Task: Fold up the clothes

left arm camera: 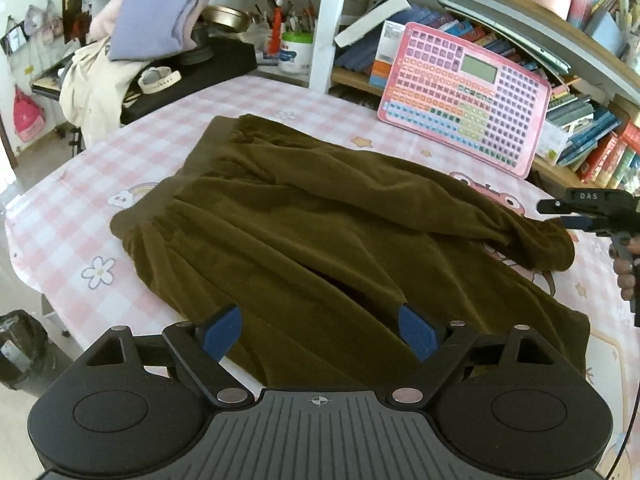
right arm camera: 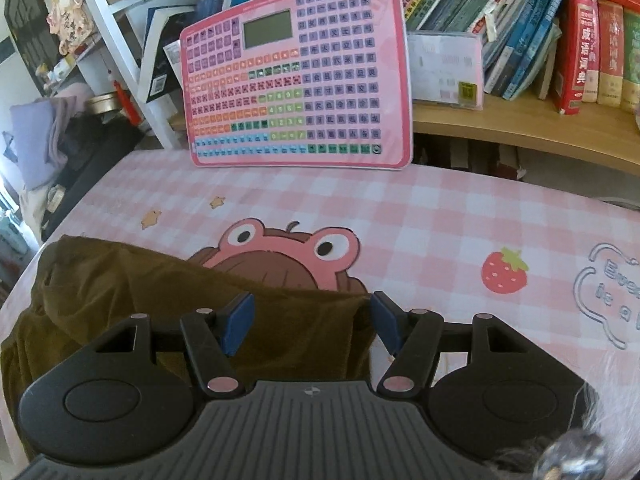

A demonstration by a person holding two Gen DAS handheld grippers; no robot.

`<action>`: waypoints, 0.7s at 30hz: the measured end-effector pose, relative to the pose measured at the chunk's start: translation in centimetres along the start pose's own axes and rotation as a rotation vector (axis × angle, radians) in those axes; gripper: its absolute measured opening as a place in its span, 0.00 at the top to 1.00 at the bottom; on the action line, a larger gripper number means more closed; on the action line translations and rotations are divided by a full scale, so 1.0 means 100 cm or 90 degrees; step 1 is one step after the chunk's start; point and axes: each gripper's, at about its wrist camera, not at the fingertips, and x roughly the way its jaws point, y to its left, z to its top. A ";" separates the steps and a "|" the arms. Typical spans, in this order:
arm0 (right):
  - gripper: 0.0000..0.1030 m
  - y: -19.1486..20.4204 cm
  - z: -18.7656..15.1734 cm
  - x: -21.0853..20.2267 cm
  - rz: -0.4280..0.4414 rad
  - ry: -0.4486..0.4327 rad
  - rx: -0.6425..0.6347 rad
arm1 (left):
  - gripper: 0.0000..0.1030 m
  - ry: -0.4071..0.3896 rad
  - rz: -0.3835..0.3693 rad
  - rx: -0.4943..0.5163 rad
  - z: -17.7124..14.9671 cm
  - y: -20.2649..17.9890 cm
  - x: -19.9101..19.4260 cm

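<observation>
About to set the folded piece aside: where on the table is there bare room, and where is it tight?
Bare tablecloth lies to the right of the brown garment, around the strawberry print and in front of the pink keyboard toy. Another free strip runs along the flower print at the garment's left edge. Crowded: the far left corner, with piled clothes and a black case.

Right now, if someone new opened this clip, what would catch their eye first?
The dark olive-brown garment spread across the middle of the pink checked tablecloth, partly folded over itself. Next, the bright pink keyboard toy propped against the bookshelf at the back of the table. Both sets of jaws stand open over the garment's near edge.
</observation>
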 end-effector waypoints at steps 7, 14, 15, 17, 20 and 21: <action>0.69 0.017 -0.010 -0.028 0.229 0.057 -0.071 | 0.14 0.001 -0.003 0.003 0.004 -0.010 0.006; 0.64 0.010 -0.013 -0.035 0.188 0.053 -0.110 | 0.14 0.013 -0.006 0.003 0.008 -0.015 0.015; 0.64 0.007 -0.013 -0.031 0.184 0.053 -0.104 | 0.14 0.014 -0.008 0.006 0.009 -0.017 0.015; 0.65 0.004 -0.014 -0.024 0.181 0.055 -0.088 | 0.14 0.016 -0.010 0.011 0.010 -0.019 0.017; 0.85 0.005 -0.012 -0.023 0.191 0.058 -0.084 | 0.14 0.021 -0.011 0.013 0.010 -0.020 0.019; 0.97 0.008 -0.010 -0.027 0.198 0.058 -0.088 | 0.14 0.023 -0.009 0.011 0.010 -0.019 0.020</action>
